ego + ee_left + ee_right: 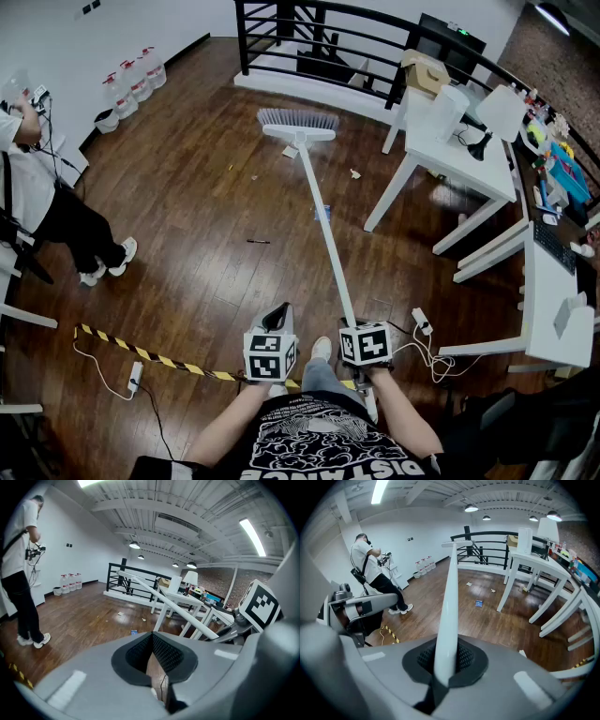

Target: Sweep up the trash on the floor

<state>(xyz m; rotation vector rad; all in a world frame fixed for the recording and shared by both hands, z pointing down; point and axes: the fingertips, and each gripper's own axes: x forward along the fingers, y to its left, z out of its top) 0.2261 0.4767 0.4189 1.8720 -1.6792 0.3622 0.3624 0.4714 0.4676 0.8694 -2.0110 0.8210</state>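
Hands low at my waist, I had my right gripper (445, 656) clenched on the white handle of the broom (323, 220), the shaft pinched between both pads and running away from me in a long slant. My left gripper (152, 634) sat just beside it on the left, its jaws pressed together at the tips with nothing caught between them (only floor showed through the slit below).

Yellow-and-black tape (159, 359) lay across the wooden floor (187, 216) close to my feet, with a white power strip (135, 375) near its left stretch and another power strip (421, 321) to my right.

Farther out, a small blue scrap (322, 213) lay on the boards right by the line of the handle, and a thin dark stick (258, 242) lay apart to its left. Beyond those, the broom head (298, 122) was down at the floor, with a pale paper scrap (290, 151) just at its near edge. Two more bits of trash (354, 173) lay on either side of the handle, short of the head.

White tables (450, 150) stood to the right. A person (37, 187) stood well off to the left. At the far end were the black railing (319, 37) and a row of clear bottles (131, 80) by the wall.
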